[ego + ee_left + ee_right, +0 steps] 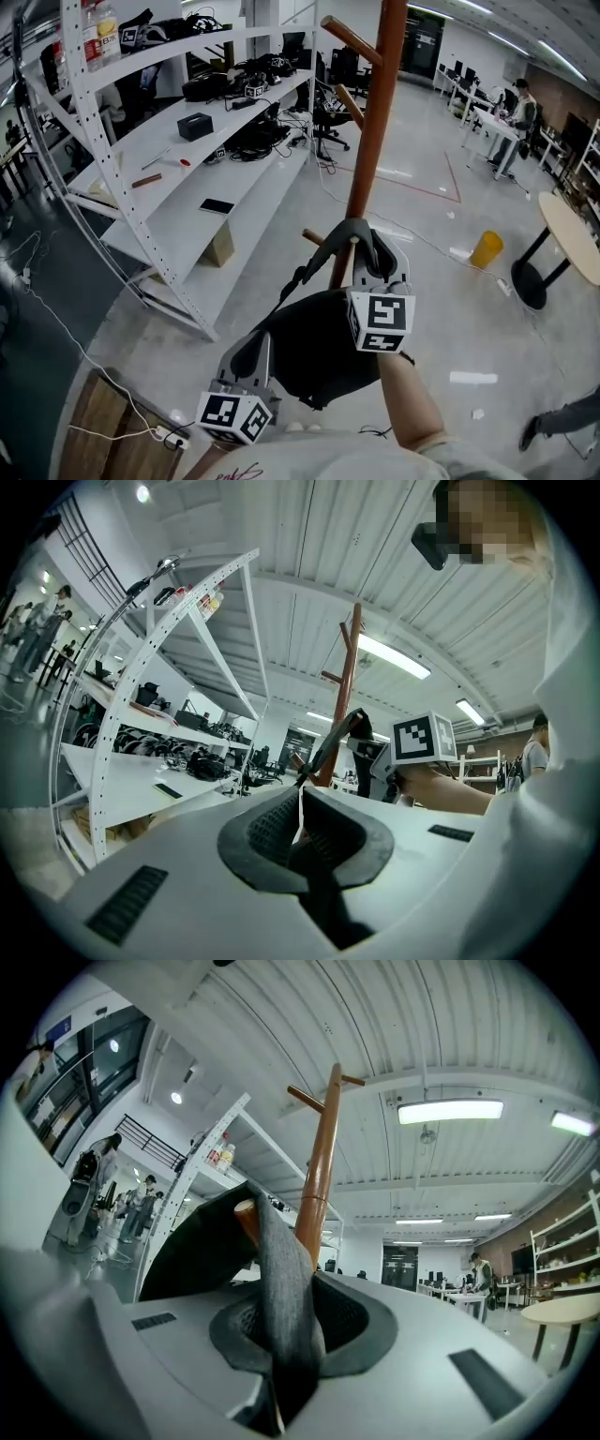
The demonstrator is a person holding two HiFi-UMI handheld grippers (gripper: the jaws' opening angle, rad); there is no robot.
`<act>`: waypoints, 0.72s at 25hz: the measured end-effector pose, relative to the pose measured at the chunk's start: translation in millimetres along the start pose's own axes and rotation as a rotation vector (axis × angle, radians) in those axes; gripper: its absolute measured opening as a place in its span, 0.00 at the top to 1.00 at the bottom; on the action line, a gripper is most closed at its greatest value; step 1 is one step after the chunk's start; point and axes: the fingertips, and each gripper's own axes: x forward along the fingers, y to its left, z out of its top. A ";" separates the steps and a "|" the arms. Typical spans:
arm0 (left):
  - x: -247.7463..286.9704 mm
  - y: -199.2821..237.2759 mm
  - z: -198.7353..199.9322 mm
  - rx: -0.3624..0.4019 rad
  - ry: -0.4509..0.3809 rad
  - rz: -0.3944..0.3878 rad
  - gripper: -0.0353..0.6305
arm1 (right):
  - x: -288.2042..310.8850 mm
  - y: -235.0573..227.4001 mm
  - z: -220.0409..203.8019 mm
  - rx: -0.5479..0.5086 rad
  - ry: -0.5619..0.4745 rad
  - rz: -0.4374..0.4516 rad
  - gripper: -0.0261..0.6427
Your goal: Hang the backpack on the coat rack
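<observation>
Right gripper (286, 1330), jaws narrow & clamped on the backpack's grey strap (281, 1260), holds the loop up against the coat rack (375, 141). The strap sits just beside the tip of the low peg (246, 1211); whether the tip is already through the loop can't be told. Left gripper (300, 827), jaws pinched on a dark strap, props the black backpack (314, 352) below the peg, on the person's side of the coat rack. Judged best next: keep the loop spread, carry it past the peg tip toward the coat rack's pole, then lower till it seats at the peg's root. Ease the left-side support first & let go w/ the right last. Risk: the loop slips off the tip if weight drops early. White shelving (169, 234) stands left of the coat rack.
</observation>
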 end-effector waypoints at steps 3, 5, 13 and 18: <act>-0.5 2.3 -1.0 -0.003 0.006 -0.004 0.91 | -6.5 0.0 -6.8 0.014 0.000 -0.012 0.89; 0.2 3.7 -2.2 -0.006 0.011 -0.009 0.91 | -9.6 1.2 -13.1 0.037 0.007 -0.003 0.85; 2.3 5.7 -16.8 -0.005 0.046 -0.057 0.91 | -24.7 4.9 -23.5 0.003 0.013 -0.045 0.80; 3.2 7.5 -25.7 -0.010 0.058 -0.086 0.91 | -40.4 6.8 -34.1 -0.005 0.037 -0.068 0.78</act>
